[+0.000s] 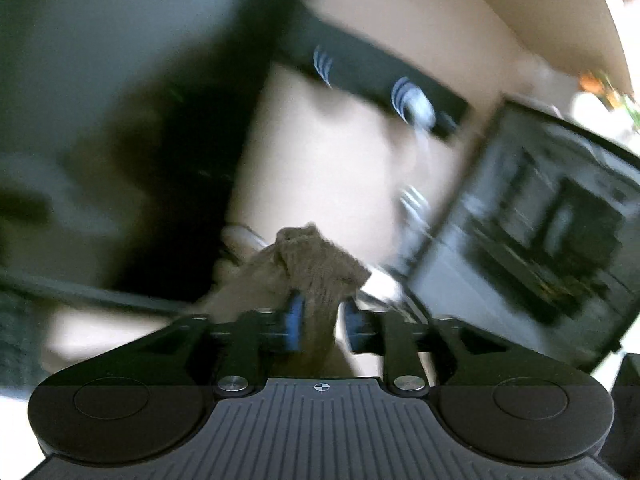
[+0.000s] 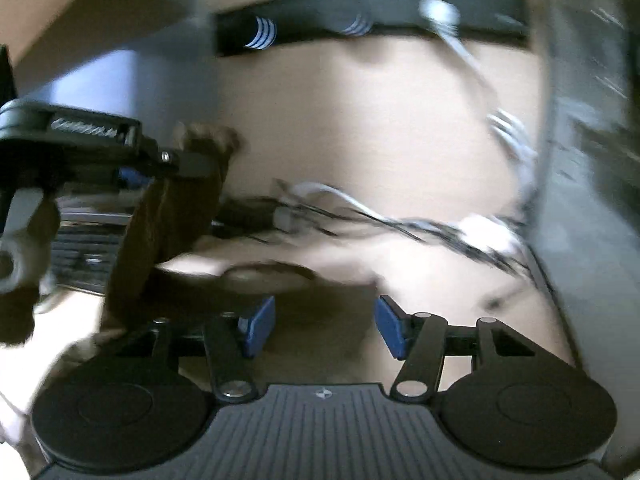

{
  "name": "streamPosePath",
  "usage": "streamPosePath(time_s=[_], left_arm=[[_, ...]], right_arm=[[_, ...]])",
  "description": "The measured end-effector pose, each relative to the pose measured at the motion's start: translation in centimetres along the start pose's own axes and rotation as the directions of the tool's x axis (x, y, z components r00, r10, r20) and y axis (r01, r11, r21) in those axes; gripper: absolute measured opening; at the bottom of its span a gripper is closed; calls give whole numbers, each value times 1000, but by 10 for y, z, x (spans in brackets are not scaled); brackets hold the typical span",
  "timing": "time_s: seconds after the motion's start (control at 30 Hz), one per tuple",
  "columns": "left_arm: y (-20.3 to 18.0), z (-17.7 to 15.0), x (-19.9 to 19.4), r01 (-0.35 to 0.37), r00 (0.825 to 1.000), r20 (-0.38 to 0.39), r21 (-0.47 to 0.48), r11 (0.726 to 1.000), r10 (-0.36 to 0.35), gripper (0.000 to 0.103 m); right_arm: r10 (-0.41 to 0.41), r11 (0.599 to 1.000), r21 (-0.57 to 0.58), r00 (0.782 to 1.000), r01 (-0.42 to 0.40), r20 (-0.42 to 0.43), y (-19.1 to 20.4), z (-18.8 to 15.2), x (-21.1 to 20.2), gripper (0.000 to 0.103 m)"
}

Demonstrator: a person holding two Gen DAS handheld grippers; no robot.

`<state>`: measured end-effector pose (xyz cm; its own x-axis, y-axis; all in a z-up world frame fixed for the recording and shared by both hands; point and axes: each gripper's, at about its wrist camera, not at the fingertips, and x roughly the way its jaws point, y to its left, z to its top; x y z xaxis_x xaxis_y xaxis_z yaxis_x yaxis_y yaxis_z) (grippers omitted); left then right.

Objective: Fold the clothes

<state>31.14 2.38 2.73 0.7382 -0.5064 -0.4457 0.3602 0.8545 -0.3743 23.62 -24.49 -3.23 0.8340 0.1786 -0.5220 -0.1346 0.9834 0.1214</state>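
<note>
Left gripper (image 1: 320,316) pinching a bunched edge of the soft brown knit garment (image 1: 320,268) aloft, right gripper (image 2: 324,328) fingers spread empty — limp, light cloth, best grabbed along a hanging edge.

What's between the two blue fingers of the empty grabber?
Nothing is held there. In the right wrist view, the right gripper stands open, and only blurred table shows through the gap. The brown cloth hangs from the left gripper.

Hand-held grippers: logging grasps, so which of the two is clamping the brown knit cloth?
The left hand-held gripper: brown knit cloth sits between its blue pads. The right hand-held gripper gapes empty.
</note>
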Motion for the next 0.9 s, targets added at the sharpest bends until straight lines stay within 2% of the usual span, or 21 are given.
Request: streamPosePath(time_s=[0.1, 0.13, 0.17, 0.23, 0.33, 0.37, 0.4, 0.47, 0.5, 0.53, 0.6, 0.7, 0.73, 0.77, 0.87, 0.9], left_arm=[[-11, -17, 27, 75, 993, -85, -37, 996, -78, 59], [-12, -20, 25, 77, 993, -87, -39, 996, -80, 65], [-10, -20, 21, 72, 994, -82, -39, 997, -75, 74], [0, -20, 7, 41, 997, -63, -40, 998, -44, 78], [24, -18, -12, -43, 998, -49, -66, 997, 40, 83], [33, -17, -18, -73, 996, -50, -82, 994, 69, 85], [43, -18, -24, -103, 994, -57, -100, 990, 98, 86], [62, -21, -35, -162, 986, -72, -135, 978, 153, 90], [69, -24, -39, -180, 982, -82, -143, 973, 170, 92], [77, -28, -43, -198, 978, -91, -152, 968, 186, 93], [91, -34, -51, -233, 970, -111, -168, 958, 217, 93], [106, -39, -54, -254, 964, -129, -183, 950, 233, 93], [111, -39, -51, -252, 964, -136, -190, 949, 229, 94], [116, -40, -48, -249, 964, -145, -196, 948, 223, 94], [128, -41, -29, -253, 957, -199, -208, 945, 212, 94], [133, -41, -23, -261, 952, -219, -216, 941, 214, 94]], right_arm=[[-26, 999, 37, 999, 27, -22, -17, -6, -7, 56], [-22, 999, 37, 999, 23, -24, -18, -6, -7, 56], [-12, 999, 39, 1000, 13, -26, -16, -6, -3, 56], [19, 999, 51, 999, -17, -37, -7, -4, 18, 56], [88, 993, 89, 994, -82, -64, 6, -2, 45, 56], [113, 989, 104, 989, -103, -98, 10, -3, 60, 56], [139, 985, 121, 980, -122, -140, 14, -4, 76, 62], [192, 973, 167, 956, -157, -222, 21, -10, 110, 64], [214, 968, 186, 944, -170, -251, 26, -14, 124, 61], [214, 970, 173, 941, -173, -263, 33, -16, 131, 42], [169, 985, 80, 958, -155, -232, 50, -10, 129, 19], [100, 995, -13, 983, -103, -153, 54, 8, 112, 16], [77, 996, -41, 985, -84, -153, 54, 11, 111, 16], [53, 996, -68, 985, -65, -162, 53, 12, 112, 16], [34, 995, -82, 963, -58, -267, 47, -3, 128, 19], [35, 995, -82, 960, -60, -279, 45, -5, 129, 20]])
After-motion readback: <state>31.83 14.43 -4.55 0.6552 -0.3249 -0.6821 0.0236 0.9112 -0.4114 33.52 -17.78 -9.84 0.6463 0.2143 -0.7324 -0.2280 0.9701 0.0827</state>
